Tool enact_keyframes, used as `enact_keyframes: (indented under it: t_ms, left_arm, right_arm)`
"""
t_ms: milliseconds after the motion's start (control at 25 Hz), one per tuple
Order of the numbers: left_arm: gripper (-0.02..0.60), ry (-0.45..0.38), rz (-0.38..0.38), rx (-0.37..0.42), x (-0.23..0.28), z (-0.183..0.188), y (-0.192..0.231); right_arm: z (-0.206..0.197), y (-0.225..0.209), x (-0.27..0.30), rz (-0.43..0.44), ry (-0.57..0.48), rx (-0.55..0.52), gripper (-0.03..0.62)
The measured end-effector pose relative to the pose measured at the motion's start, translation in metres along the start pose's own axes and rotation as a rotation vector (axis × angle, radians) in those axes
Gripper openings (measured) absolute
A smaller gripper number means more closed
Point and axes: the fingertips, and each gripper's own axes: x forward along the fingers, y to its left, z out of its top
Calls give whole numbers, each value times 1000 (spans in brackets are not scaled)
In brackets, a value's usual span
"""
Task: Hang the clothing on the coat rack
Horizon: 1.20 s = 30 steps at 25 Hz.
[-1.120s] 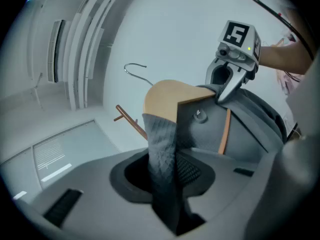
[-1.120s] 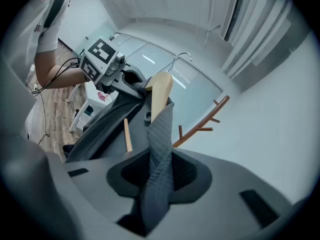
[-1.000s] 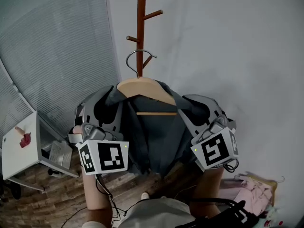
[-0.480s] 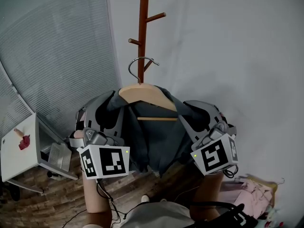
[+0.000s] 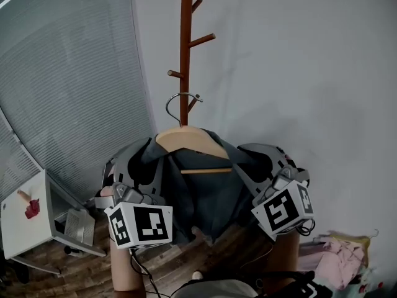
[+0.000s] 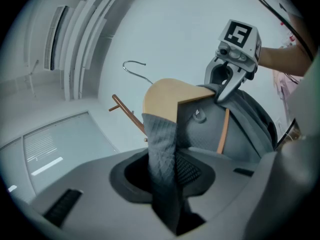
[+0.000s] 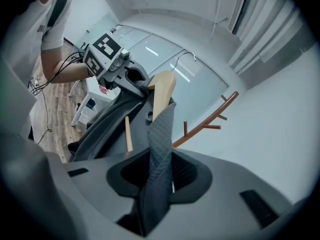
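The wooden hanger [image 5: 189, 143] is not gripped itself. It is carried only by the dark grey jacket [image 5: 208, 191], so it could be tipped or slid out of the shoulders if one side is raised above the other. Its wire hook [image 5: 181, 101] is held in front of the pole of the coat rack [image 5: 185, 48], just below a short peg [image 5: 175, 74]. No peg is judged to be caught yet, and whether the hook touches the pole cannot be told. The peg could be missed if the loose hook is swung aside, and the rack could be knocked if it is struck too hard.

The left claw [image 6: 167, 170] is clamped on a fold of the jacket's quilted cloth, and the right claw [image 7: 160, 176] likewise. The jacket is draped open over the hanger, in front of the rack and below its pegs, with the collar spread and the cloth hanging limp.
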Motion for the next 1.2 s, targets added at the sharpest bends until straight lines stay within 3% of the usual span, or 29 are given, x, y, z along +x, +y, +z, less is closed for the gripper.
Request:
enact_keyframes:
  t_ms: [600, 1200]
  left_arm:
    - [112, 53, 16, -16, 39, -4, 12]
    - [112, 237, 119, -32, 95, 3, 27]
  right_arm:
    - [-13, -29, 34, 40, -38, -38, 106]
    - [-37, -90, 89, 164, -181, -110, 106]
